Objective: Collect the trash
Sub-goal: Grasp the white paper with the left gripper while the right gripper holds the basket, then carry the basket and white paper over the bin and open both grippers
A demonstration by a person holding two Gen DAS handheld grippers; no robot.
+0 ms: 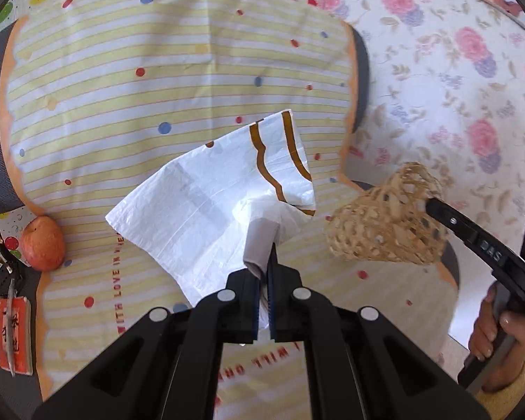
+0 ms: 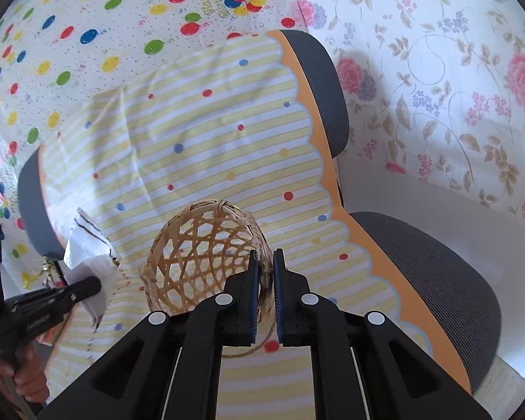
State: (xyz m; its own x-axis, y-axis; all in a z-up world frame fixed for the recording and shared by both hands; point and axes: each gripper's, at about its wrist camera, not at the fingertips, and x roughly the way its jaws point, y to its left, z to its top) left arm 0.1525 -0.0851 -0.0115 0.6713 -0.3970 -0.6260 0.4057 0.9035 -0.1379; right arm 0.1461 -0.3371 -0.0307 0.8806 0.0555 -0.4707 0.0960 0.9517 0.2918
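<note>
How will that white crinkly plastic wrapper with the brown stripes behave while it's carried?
The white crinkly plastic wrapper is probably floppy: creased, it fans loosely from the left gripper. Likely very light, so apt to flutter. Its glossy film may slip from the pinch.

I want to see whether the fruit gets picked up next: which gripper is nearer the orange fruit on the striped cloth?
Left. The left gripper, shut on the white wrapper, is nearer the orange fruit; the right gripper, holding the woven basket, is farther.
</note>
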